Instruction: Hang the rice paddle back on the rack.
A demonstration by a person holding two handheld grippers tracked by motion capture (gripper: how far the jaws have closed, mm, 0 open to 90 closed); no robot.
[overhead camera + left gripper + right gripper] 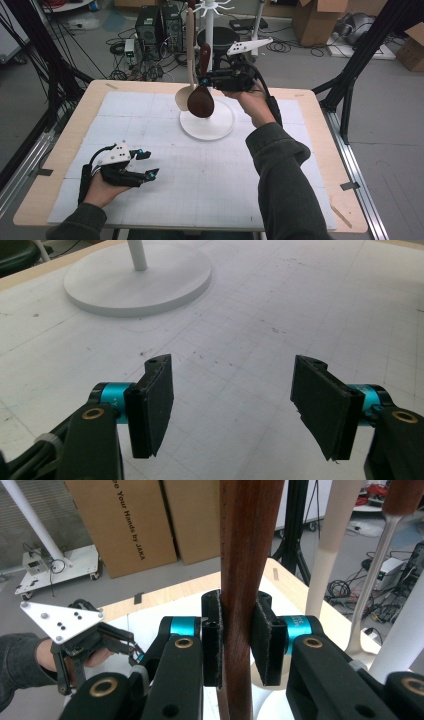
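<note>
Above the white stand's round base [207, 125], at about twelve o'clock on the table [65, 150], the right gripper [206, 81] pinched the handle of a dark wooden spoon [201, 100] and held it upright, bowl down, beside the stand's post [209, 35]. A pale wooden spoon [187, 75] already hung from the rack at the dark one's ten o'clock, so the hanging appeared partly done; the dark spoon, clear of the base, seemingly remained to be hooked onto a peg. In the right gripper view its pads [212, 640] pressed the handle from both sides. The right forearm reached forward and up, wrist raised. At eight o'clock the left gripper [148, 164] rested low near the mat [210, 190], jaws spread and holding nothing, its hand relaxed on the table.
</note>
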